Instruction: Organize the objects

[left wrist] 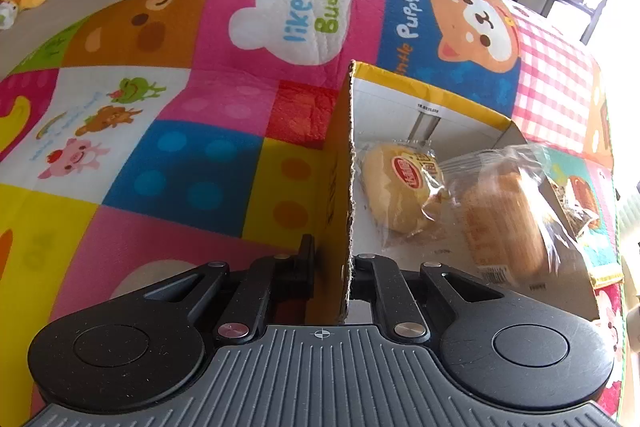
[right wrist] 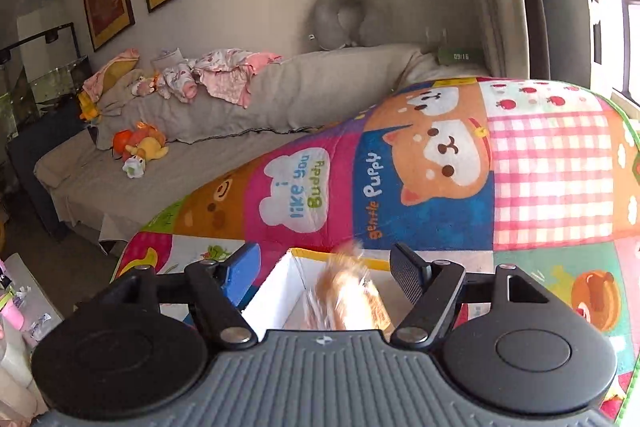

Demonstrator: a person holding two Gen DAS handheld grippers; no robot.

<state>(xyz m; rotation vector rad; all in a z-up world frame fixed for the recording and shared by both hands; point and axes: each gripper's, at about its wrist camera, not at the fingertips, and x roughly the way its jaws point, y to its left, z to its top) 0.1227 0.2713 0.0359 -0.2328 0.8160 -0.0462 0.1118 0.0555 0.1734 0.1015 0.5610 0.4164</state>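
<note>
A cardboard box [left wrist: 400,103] with a yellow outside and a white inside stands on the colourful play mat. My left gripper [left wrist: 332,267] is shut on the box's near left wall [left wrist: 340,211]. Inside lie a wrapped round bun [left wrist: 400,187] with a red label and a wrapped brown cake [left wrist: 504,215], blurred, at the right. In the right wrist view my right gripper [right wrist: 326,267] is open above the box [right wrist: 280,283]. The wrapped cake [right wrist: 352,291] is blurred between and below its fingers, apart from them.
The play mat [left wrist: 200,107] covers the floor around the box. A grey sofa [right wrist: 240,107] with baby clothes and plush toys stands behind it. A small packet [left wrist: 580,203] lies on the mat right of the box. Bright window at the right.
</note>
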